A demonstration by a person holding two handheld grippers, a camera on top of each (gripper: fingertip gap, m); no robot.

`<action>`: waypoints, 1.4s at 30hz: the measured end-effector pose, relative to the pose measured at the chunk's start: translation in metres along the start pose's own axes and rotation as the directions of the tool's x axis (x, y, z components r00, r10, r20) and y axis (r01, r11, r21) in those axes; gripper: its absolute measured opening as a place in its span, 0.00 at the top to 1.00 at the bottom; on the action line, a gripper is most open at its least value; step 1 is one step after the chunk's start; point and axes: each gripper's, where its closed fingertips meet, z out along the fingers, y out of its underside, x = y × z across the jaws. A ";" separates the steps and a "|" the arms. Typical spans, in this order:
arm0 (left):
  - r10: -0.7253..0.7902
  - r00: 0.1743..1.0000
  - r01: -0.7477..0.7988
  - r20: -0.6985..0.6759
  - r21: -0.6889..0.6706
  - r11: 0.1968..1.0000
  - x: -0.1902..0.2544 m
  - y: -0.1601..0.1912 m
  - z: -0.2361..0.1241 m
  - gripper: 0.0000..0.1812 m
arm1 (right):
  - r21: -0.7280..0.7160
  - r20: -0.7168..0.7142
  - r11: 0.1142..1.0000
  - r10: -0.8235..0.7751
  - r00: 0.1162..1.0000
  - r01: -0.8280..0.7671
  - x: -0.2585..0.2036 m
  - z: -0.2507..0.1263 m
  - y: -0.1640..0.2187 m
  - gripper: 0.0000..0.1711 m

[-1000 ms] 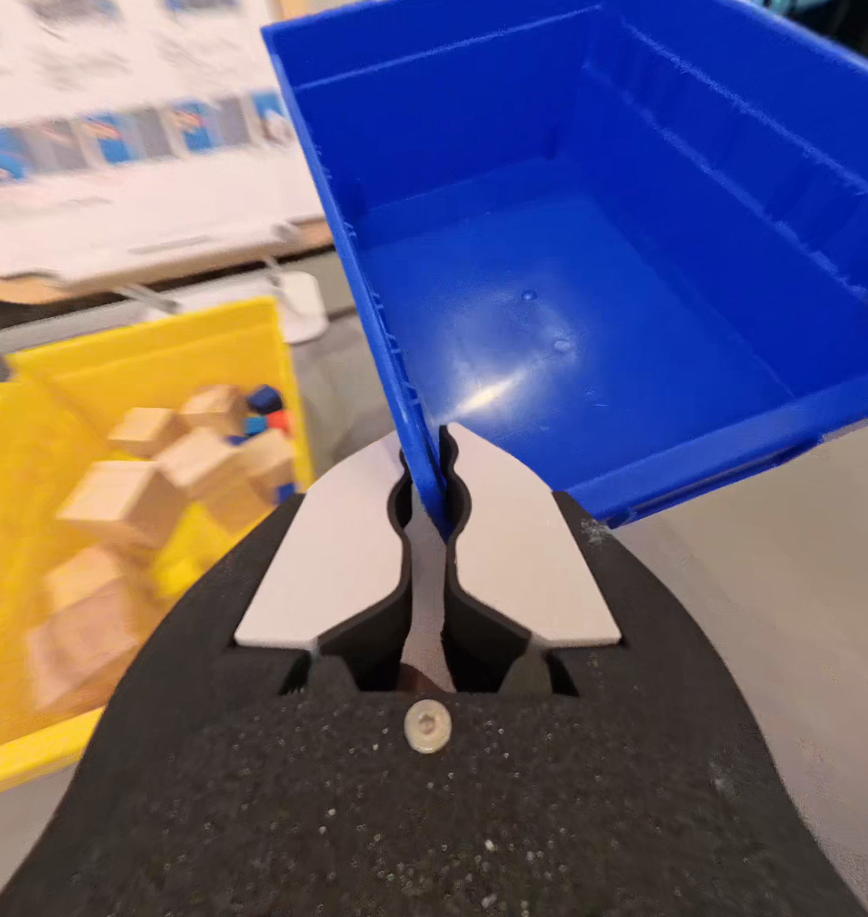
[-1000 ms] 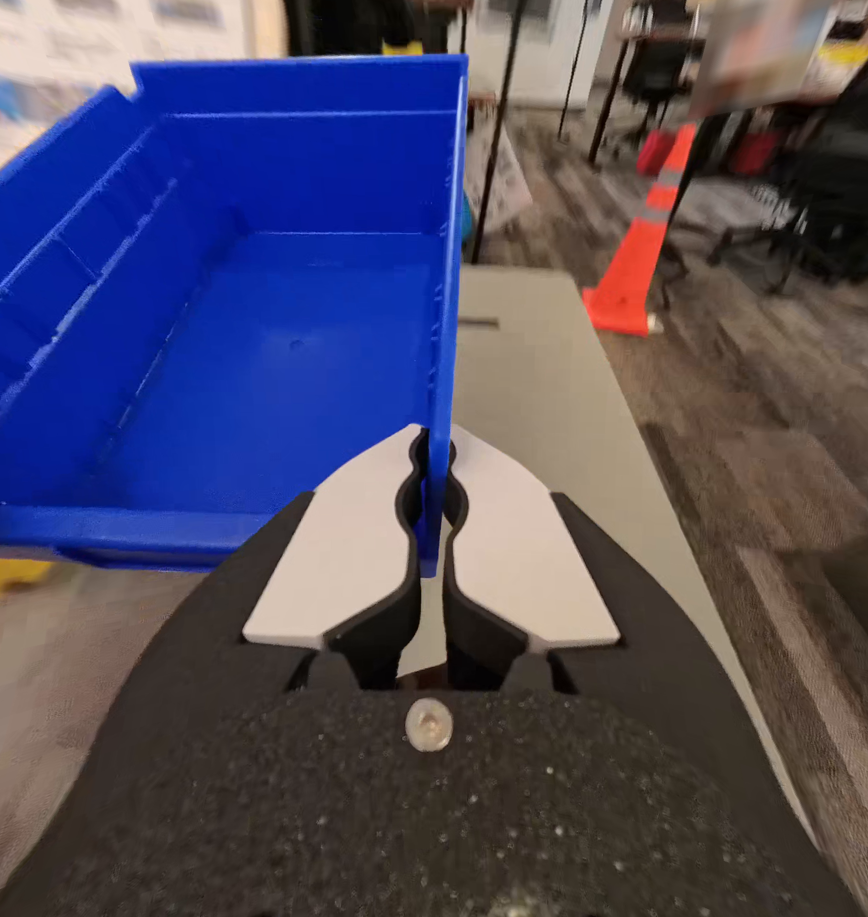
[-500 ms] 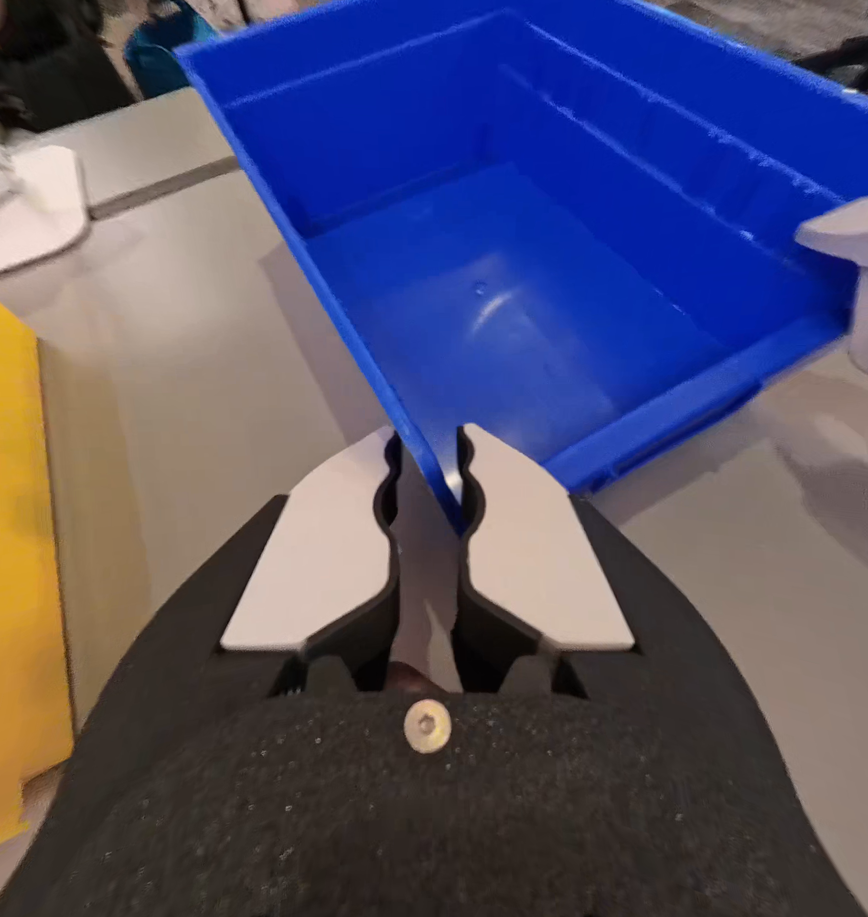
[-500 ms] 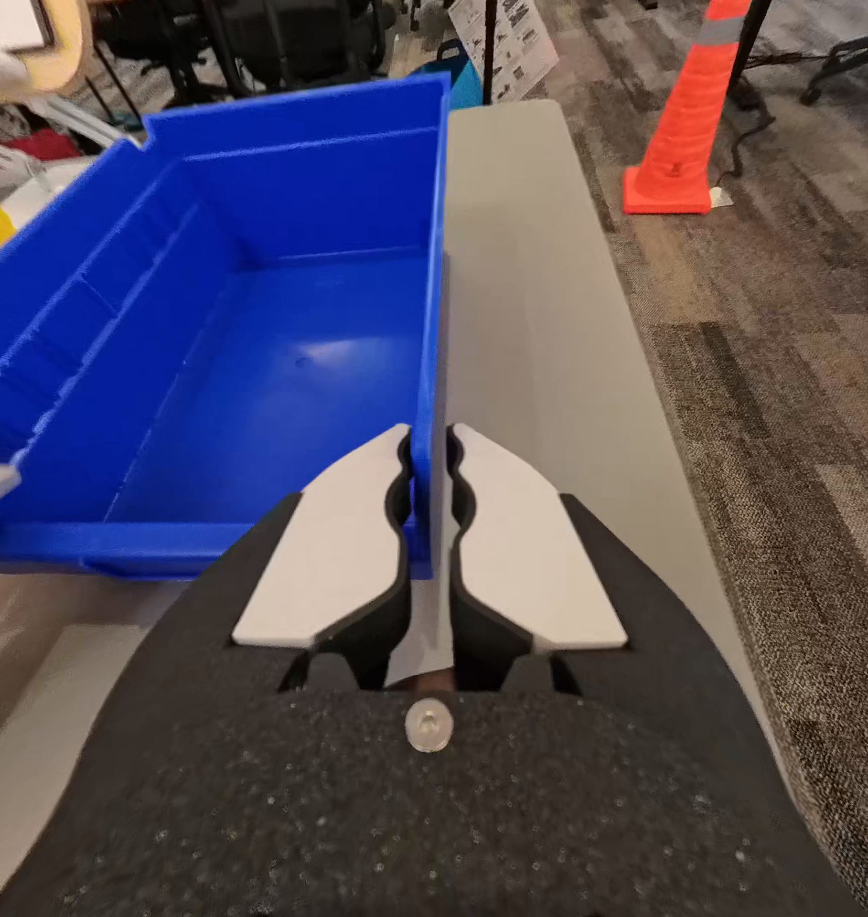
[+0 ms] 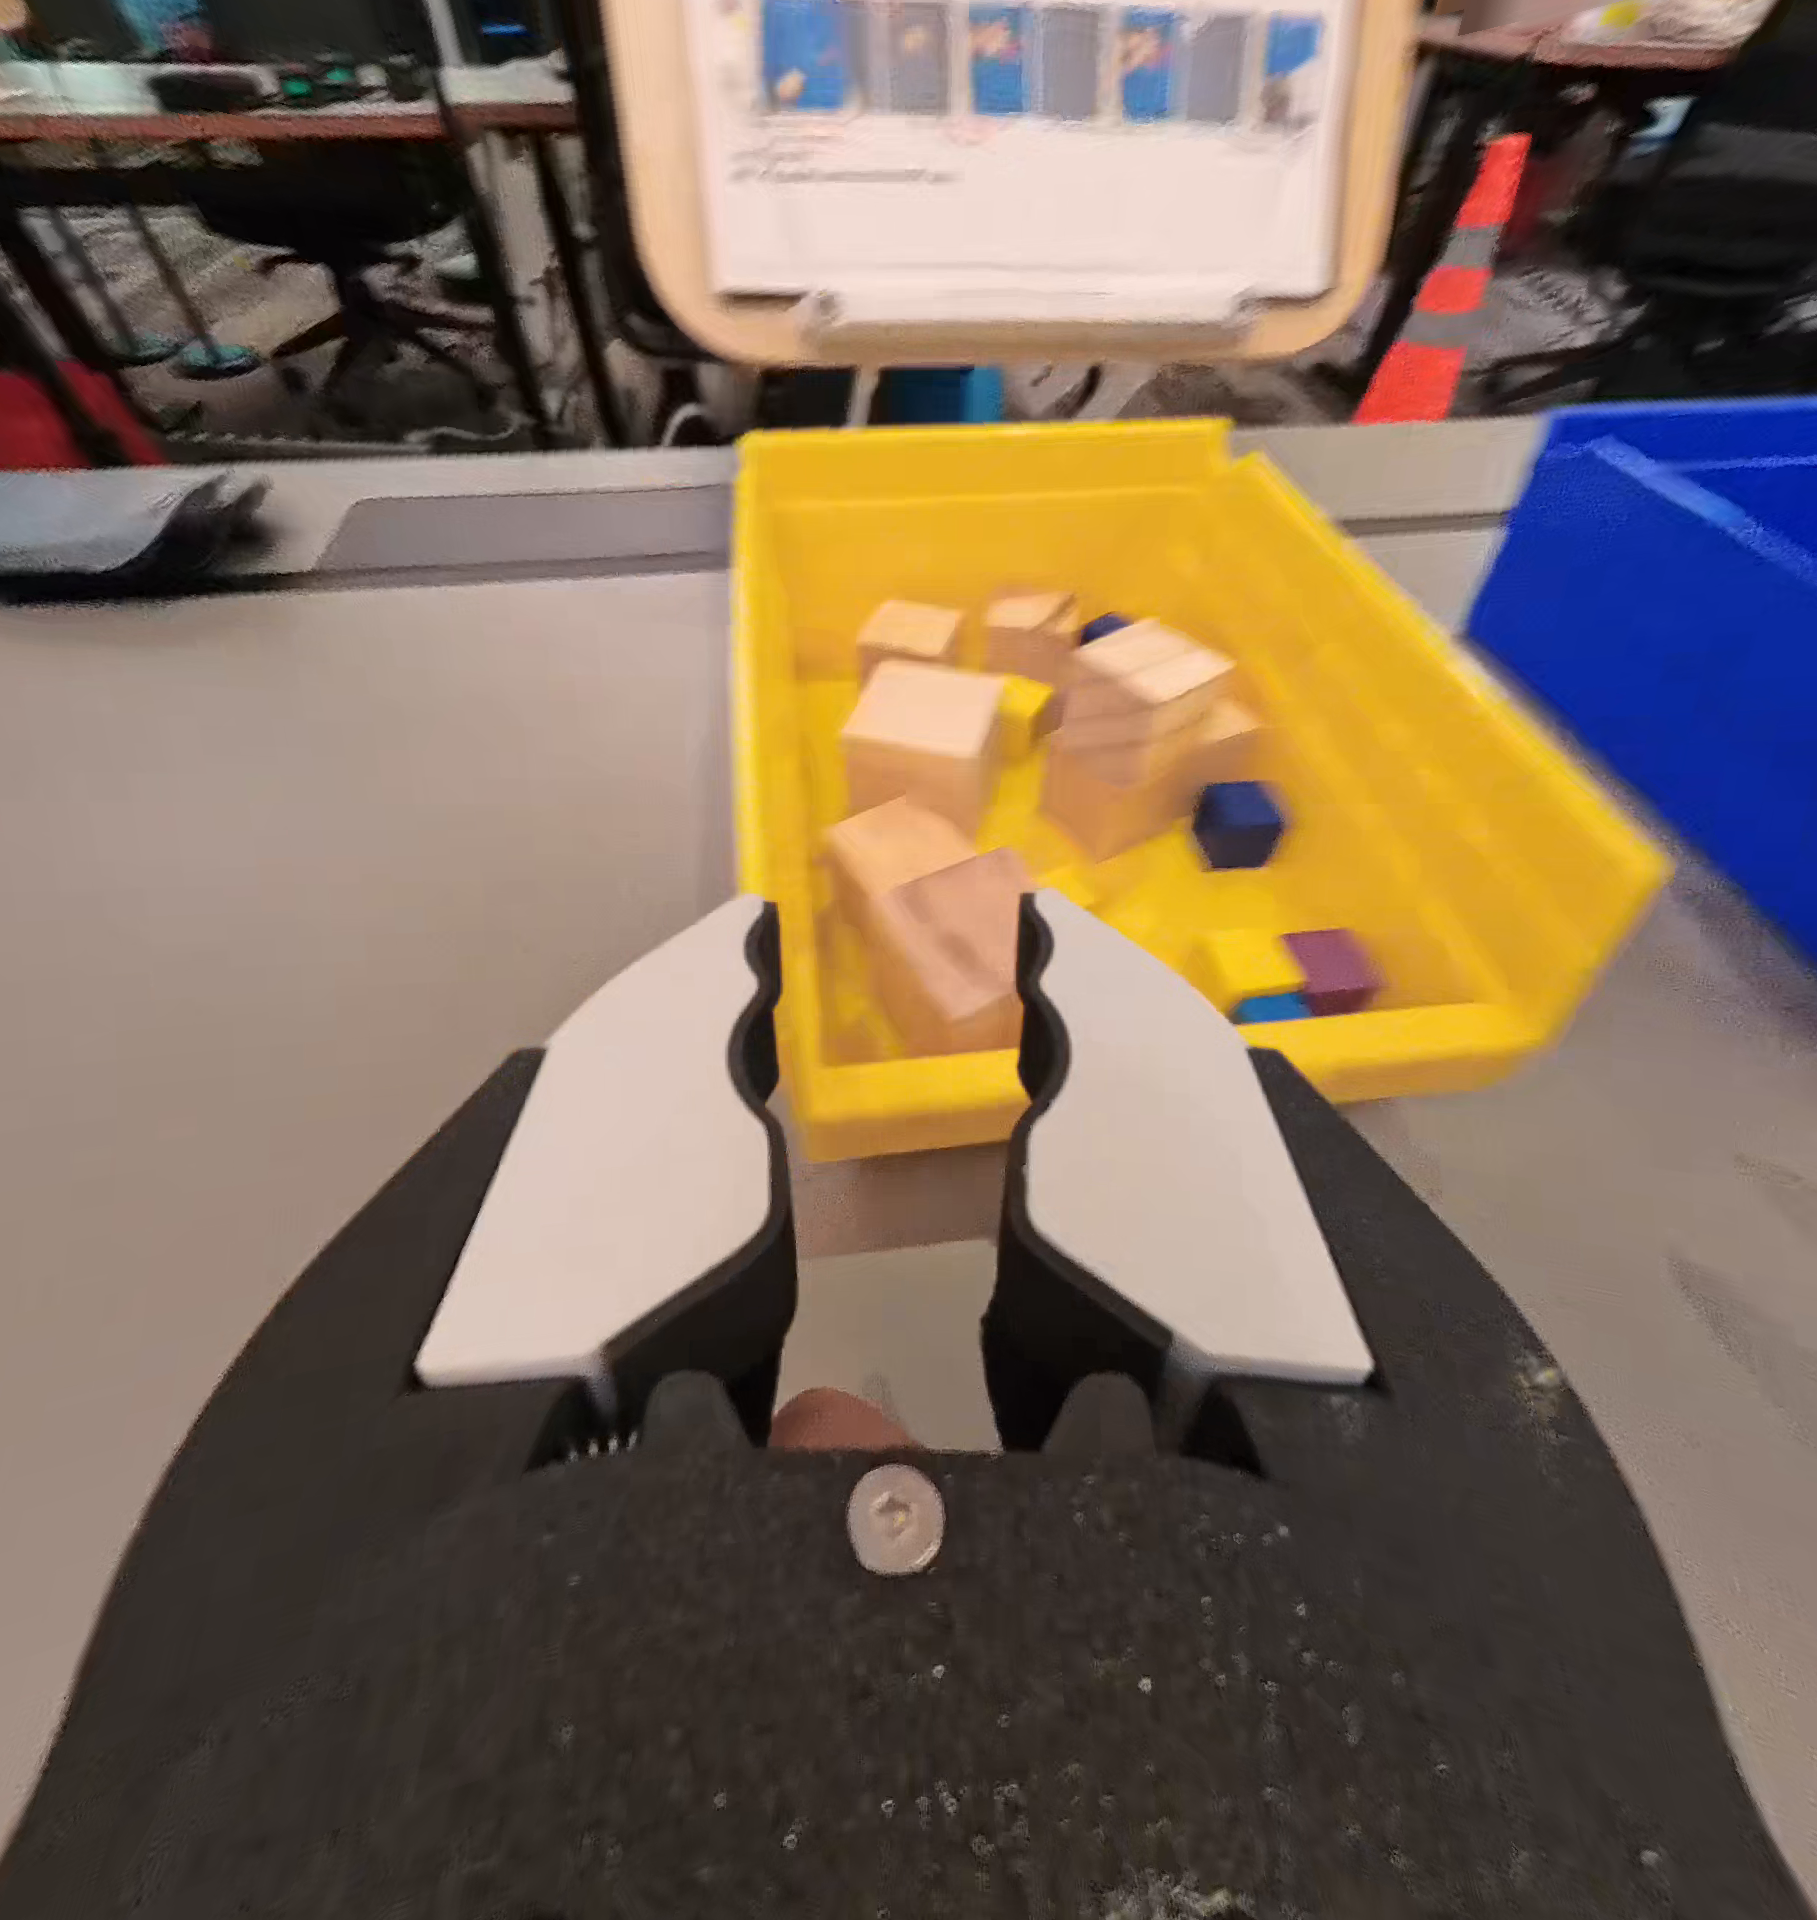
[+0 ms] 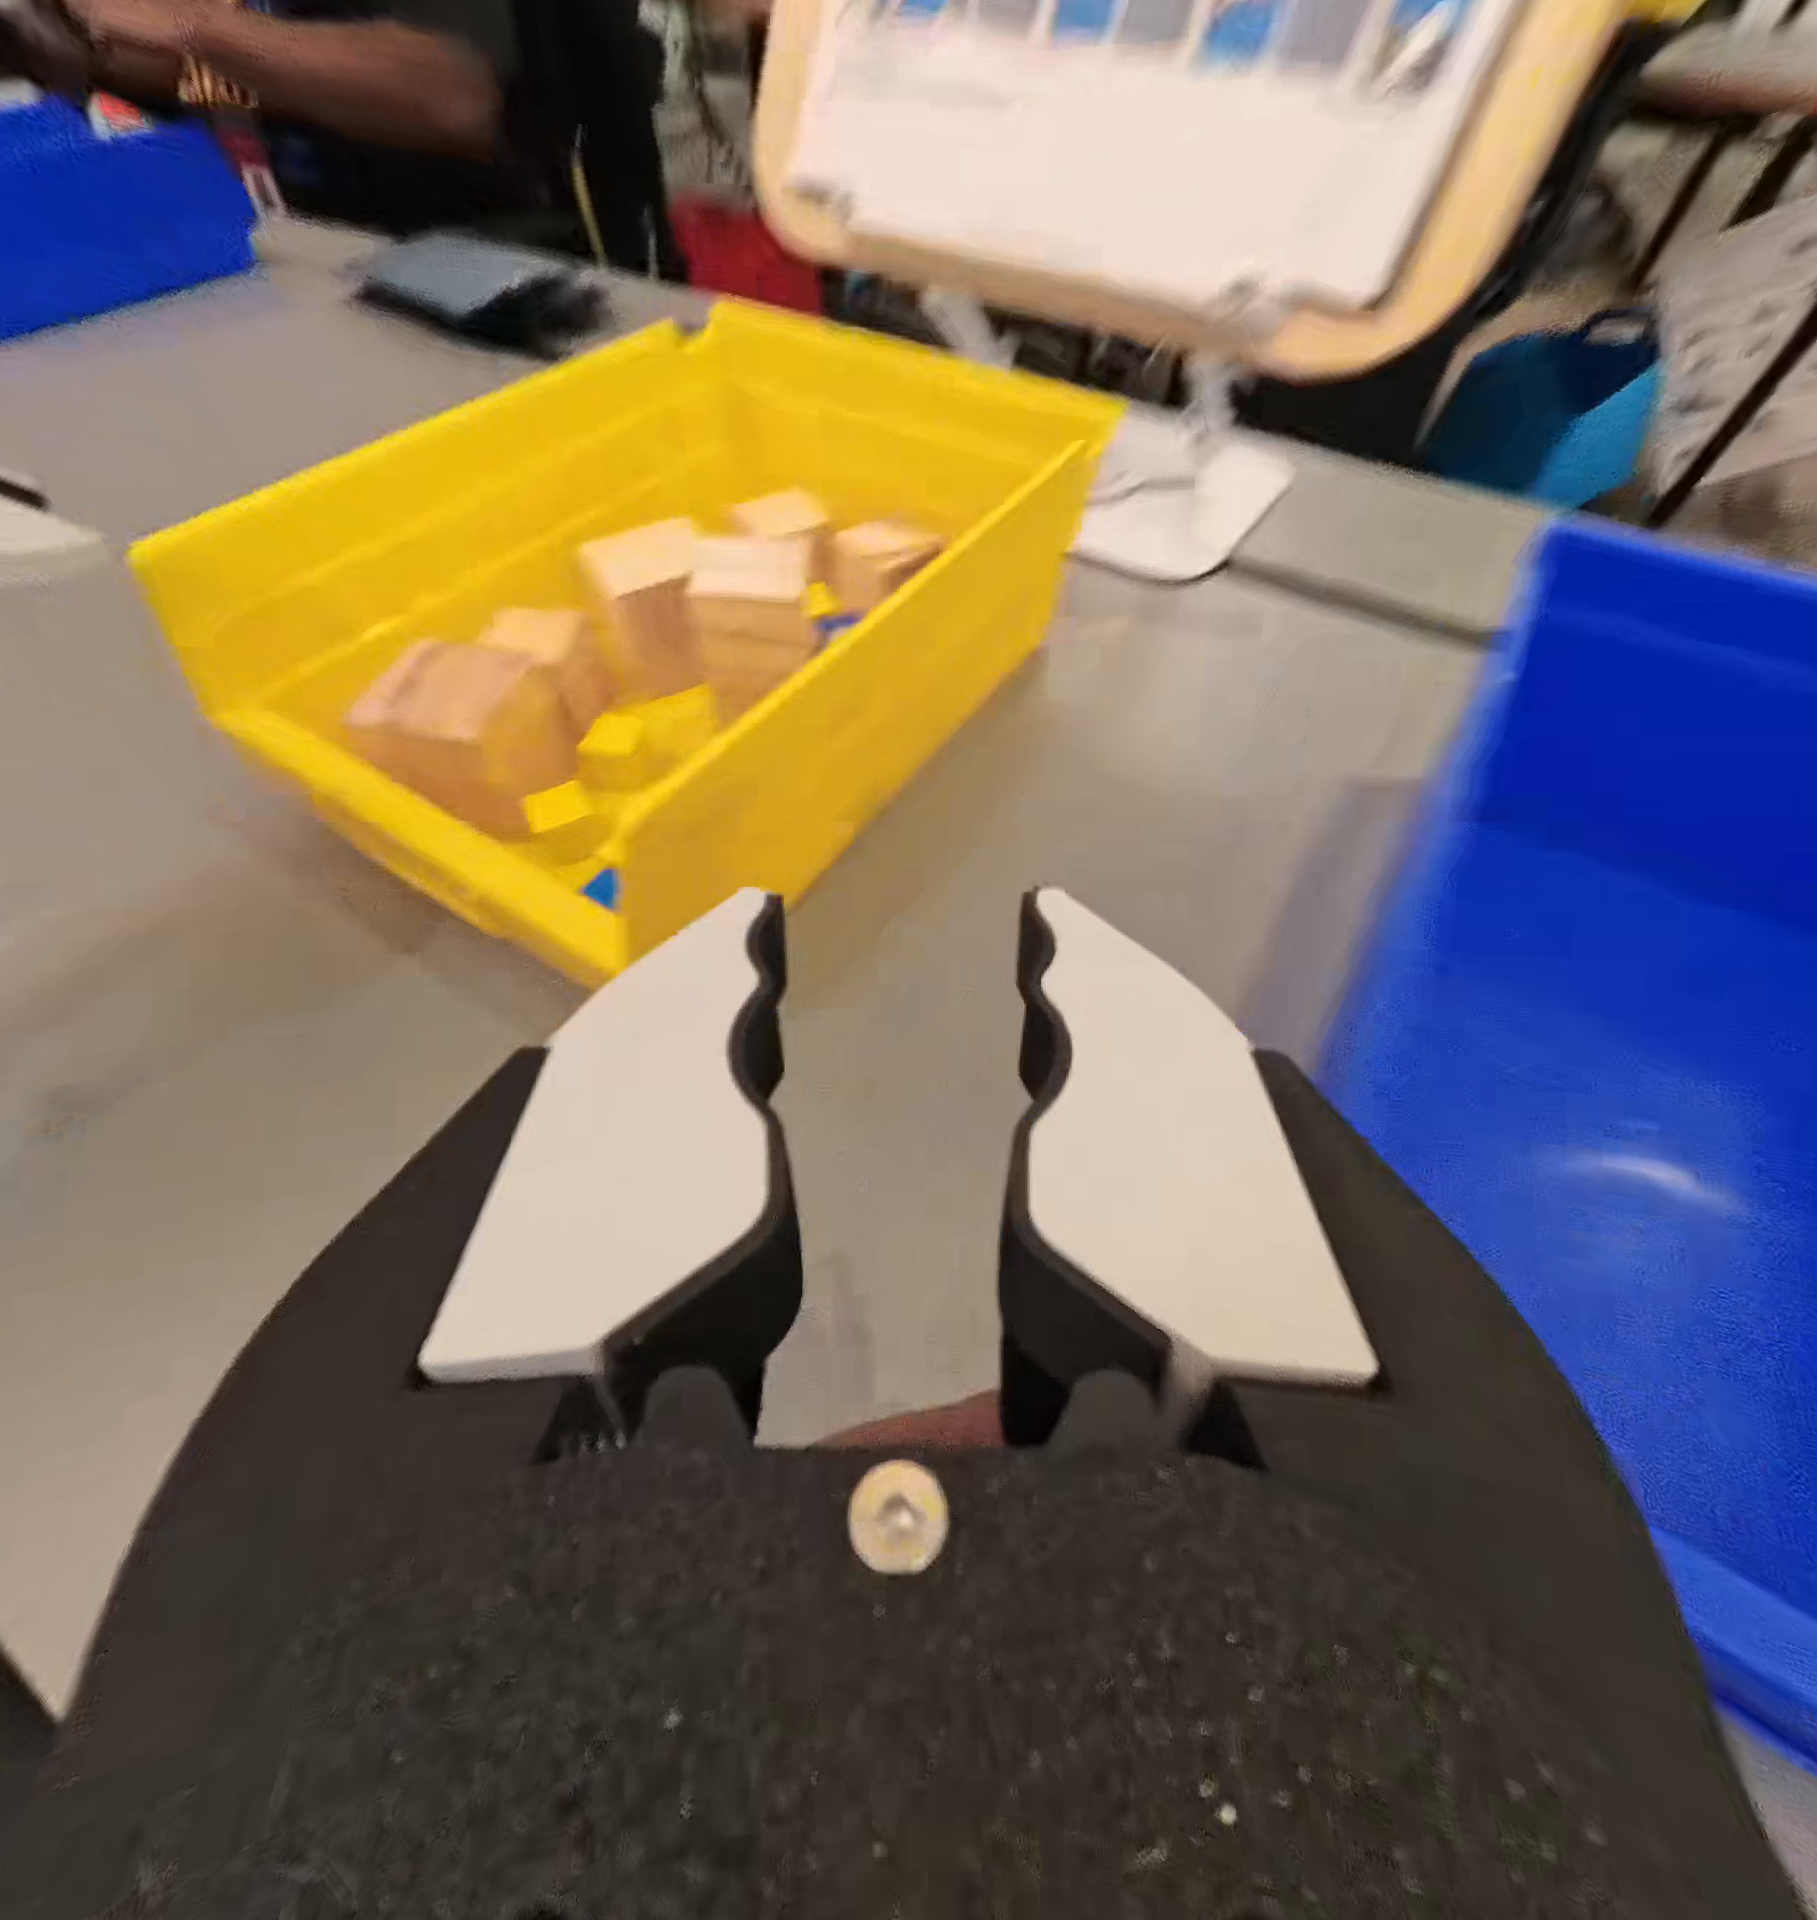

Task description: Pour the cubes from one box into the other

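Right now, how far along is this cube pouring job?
It looks finished. The cubes lie in the yellow box, and the part of the blue box that shows is empty and sits on the table. Nothing is in hand: the left tool and the right tool are both open and empty. Little seems left beyond pulling the tools away.

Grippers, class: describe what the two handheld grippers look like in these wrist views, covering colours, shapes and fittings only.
The left gripper and right gripper look alike: a broad black, grainy body speckled with pale flecks, a round silver screw at its centre, and two fingers faced with flat pale grey plates, with wavy black inner edges. No cables or sleeves show.
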 end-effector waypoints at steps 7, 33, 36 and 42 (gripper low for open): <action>-0.016 0.997 0.027 0.075 -0.156 0.987 -0.051 0.047 0.055 0.74 | -0.025 -0.216 1.000 -0.008 0.976 0.003 -0.046 0.070 0.008 0.78; -0.057 0.987 0.071 0.148 -0.091 0.993 -0.171 0.022 0.028 0.99 | -0.016 -0.313 0.972 0.218 0.924 -0.235 -0.166 0.169 -0.025 0.98; -0.098 0.981 0.115 0.166 -0.094 0.989 -0.222 0.030 0.013 0.99 | -0.009 -0.278 0.980 0.187 0.942 -0.198 -0.214 0.189 -0.036 0.98; -0.139 0.978 0.154 0.158 -0.083 0.985 -0.282 0.051 0.002 0.99 | -0.034 -0.180 0.982 0.178 0.967 -0.187 -0.276 0.214 -0.032 0.95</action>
